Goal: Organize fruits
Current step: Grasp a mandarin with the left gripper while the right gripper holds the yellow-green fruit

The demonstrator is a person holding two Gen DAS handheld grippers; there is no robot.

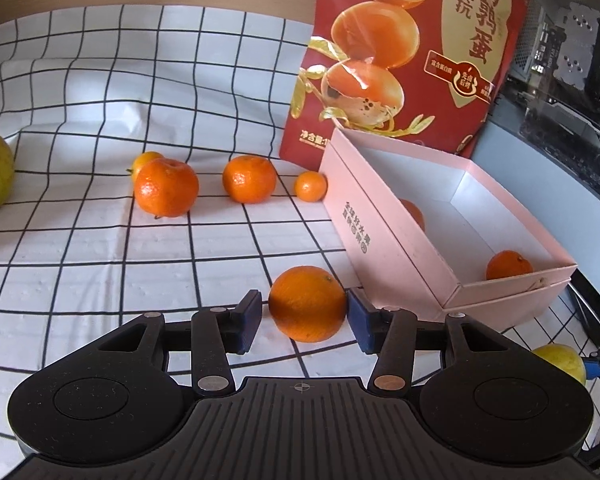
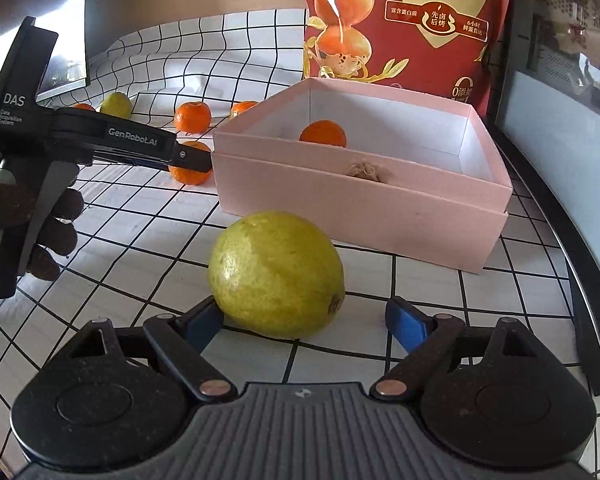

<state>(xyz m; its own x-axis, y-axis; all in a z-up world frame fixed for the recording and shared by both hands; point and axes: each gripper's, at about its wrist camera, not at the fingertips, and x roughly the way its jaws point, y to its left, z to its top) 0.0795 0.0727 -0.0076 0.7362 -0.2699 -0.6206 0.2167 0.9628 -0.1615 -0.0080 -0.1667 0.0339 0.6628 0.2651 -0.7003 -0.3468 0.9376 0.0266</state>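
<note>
left gripper (image 1: 303, 314): jaws spread on either side of an orange (image 1: 307, 303). The right pad looks to be just touching the peel and the left pad stands a bit clear, so nothing is clamped.
right gripper (image 2: 303, 322): jaws wide open around a yellow-green pear (image 2: 276, 274). The left pad sits right by its skin and the right pad is well apart from it.
orange: between the left jaws, resting on the checked cloth (image 1: 100, 264), with the pink box (image 1: 396, 240) just ahead and to the right of the jaws.
pear: between the right jaws, nearer the left one, with the box straight ahead past it.
handling guess: the orange looks light, firm and round, so it'll roll. I'd pinch across its widest middle. The pear looks heavier, smooth and bruisable, so grab the fat belly, gently.
box: already holds an orange fruit (image 2: 323, 134).
</note>
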